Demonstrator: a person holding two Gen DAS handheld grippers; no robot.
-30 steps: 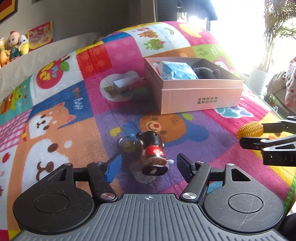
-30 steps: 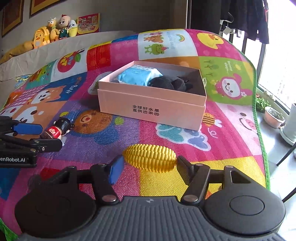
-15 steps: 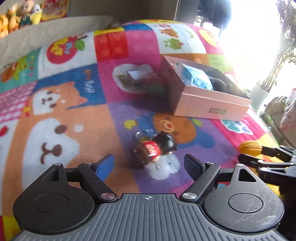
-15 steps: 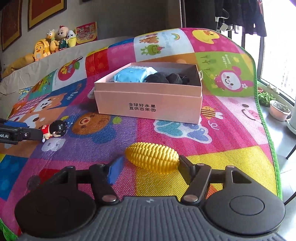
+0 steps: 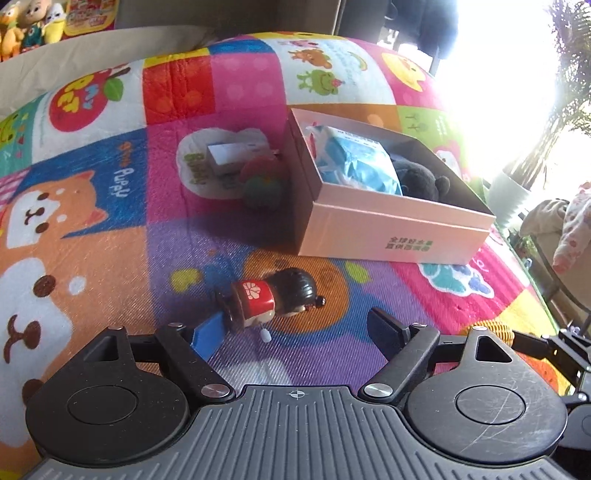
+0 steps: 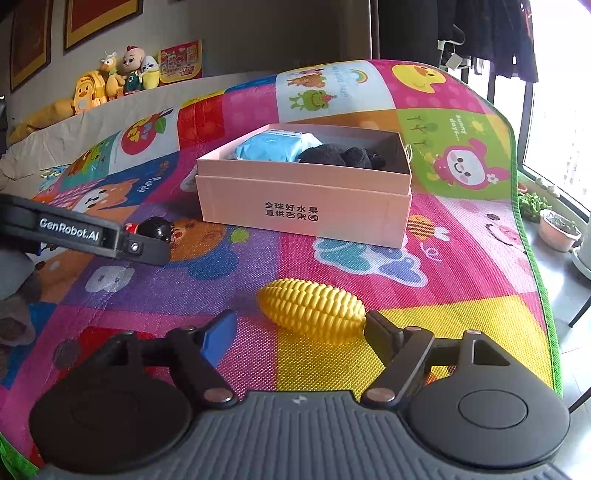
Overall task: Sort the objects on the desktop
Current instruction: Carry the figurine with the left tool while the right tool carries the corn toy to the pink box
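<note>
— With both toys lying loose on the play mat (image 6: pixel 461 266), which step is this?
— Pre-grasp. Left gripper (image 5: pixel 291 328) stands wide around the toppled doll figurine (image 5: pixel 273 295); right gripper (image 6: pixel 295 332), jaws opening, touches the toy corn (image 6: pixel 314 310) low centre. Next: clamp, carry to the pink box (image 6: pixel 303 206).

Plush toys (image 6: pixel 110 83) line the ledge at ten o'clock beside a colourful card (image 6: pixel 180 62); framed pictures (image 6: pixel 101 20) hang above, dark clothes (image 6: pixel 487 33) at one o'clock, potted plants (image 6: pixel 557 229) at three.
</note>
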